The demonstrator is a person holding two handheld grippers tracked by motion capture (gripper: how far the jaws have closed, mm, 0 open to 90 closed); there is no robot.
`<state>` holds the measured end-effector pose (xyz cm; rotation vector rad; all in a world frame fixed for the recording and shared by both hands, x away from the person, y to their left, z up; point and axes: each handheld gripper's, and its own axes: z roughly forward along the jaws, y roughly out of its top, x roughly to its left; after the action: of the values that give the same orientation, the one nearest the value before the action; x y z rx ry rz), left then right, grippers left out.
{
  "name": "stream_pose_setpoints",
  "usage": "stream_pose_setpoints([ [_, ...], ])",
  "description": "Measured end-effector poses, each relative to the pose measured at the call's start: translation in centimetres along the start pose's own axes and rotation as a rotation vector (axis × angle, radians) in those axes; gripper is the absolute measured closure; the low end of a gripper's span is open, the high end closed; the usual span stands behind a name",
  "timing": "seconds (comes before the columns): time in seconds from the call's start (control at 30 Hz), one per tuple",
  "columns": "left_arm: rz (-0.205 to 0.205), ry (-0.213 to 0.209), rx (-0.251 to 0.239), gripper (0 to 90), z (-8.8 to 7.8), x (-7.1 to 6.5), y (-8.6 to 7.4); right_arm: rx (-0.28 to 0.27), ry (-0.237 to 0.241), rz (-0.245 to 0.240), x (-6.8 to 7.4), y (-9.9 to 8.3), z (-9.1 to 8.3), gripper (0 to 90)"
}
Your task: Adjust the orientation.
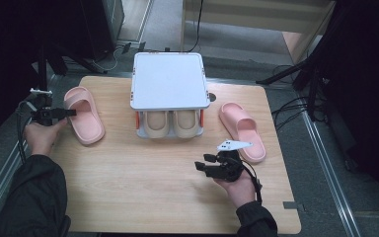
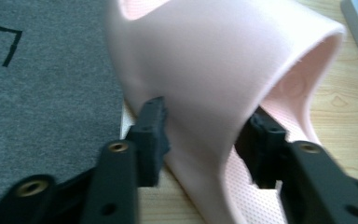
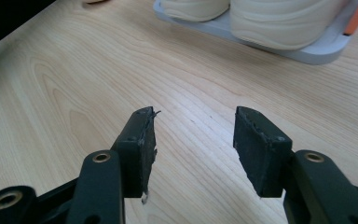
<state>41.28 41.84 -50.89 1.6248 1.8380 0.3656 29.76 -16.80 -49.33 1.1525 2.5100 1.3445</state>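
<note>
A pink slipper (image 1: pixel 85 118) lies at the table's left edge. My left gripper (image 1: pixel 72 112) reaches it from the left. In the left gripper view the slipper's strap (image 2: pixel 214 70) fills the gap of my left gripper (image 2: pixel 207 137). One pad presses the strap's outside and the other sits inside the slipper, so the gripper is shut on the strap. A second pink slipper (image 1: pixel 243 129) lies at the right. My right gripper (image 1: pixel 203 164) hovers open over bare wood left of that slipper, with nothing between its fingers (image 3: pixel 142 140).
A small rack with a white top (image 1: pixel 168 79) stands at the table's back middle. A pair of beige slippers (image 1: pixel 170 123) sits on its lower shelf (image 3: pixel 307 53). Grey carpet (image 2: pixel 42 93) lies beyond the table's left edge.
</note>
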Motion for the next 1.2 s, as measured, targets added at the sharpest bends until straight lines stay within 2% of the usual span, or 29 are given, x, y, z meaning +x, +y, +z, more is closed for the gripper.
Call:
stream_pose_setpoints([
  [0.07, 0.014, 0.012, 0.001, 60.2, 0.0, -0.2, 0.1, 0.0, -0.004, 0.004, -0.1, -0.1, -0.1, 49.2],
  [0.17, 0.037, 0.04, -0.008, 70.7, -0.2, -0.5, 0.2, 0.001, -0.006, 0.004, -0.1, -0.1, -0.1, 49.3],
  [0.23, 0.075, 0.071, -0.004, 76.9, -0.3, -0.8, 0.2, 0.0, -0.007, 0.003, -0.1, -0.1, -0.1, 49.3],
  [0.27, 0.085, 0.073, 0.0, 80.1, -0.4, -0.8, 0.2, 0.001, -0.007, 0.004, -0.1, -0.1, -0.1, 49.3],
  [0.33, 0.074, 0.047, 0.01, 82.6, -0.5, -0.7, 0.3, 0.003, -0.005, 0.003, -0.1, -0.1, 0.0, 49.2],
  [0.43, 0.084, 0.044, 0.031, 84.4, -0.6, -1.1, 0.4, 0.002, -0.001, 0.004, -0.1, 0.0, 0.0, 49.2],
  [0.5, 0.063, 0.016, 0.023, 84.5, -0.9, -1.1, 0.5, 0.002, 0.003, 0.001, -0.1, 0.0, 0.0, 49.2],
  [0.57, 0.064, 0.001, 0.012, 84.7, -1.3, -1.4, 0.6, -0.002, 0.008, 0.002, -0.1, 0.1, 0.0, 49.2],
  [0.63, 0.075, -0.005, 0.021, 84.7, -1.8, -1.7, 0.6, -0.004, 0.011, 0.005, -0.1, 0.2, 0.0, 49.3],
  [0.77, 0.05, -0.058, 0.016, 84.6, -3.1, -2.5, -0.2, -0.007, 0.02, -0.002, 0.0, 0.5, 0.1, 49.3],
  [1.0, 0.117, -0.077, 0.046, 84.6, -4.9, -4.7, -1.7, 0.001, 0.047, -0.025, 0.3, 1.1, 0.7, 49.3],
  [1.07, 0.129, -0.074, 0.055, 84.4, -5.3, -5.1, -2.1, -0.002, 0.056, -0.033, 0.4, 1.3, 0.9, 49.3],
  [1.2, 0.142, -0.096, 0.062, 84.4, -6.4, -5.7, -3.1, 0.004, 0.071, -0.048, 0.7, 1.7, 1.2, 49.3],
])
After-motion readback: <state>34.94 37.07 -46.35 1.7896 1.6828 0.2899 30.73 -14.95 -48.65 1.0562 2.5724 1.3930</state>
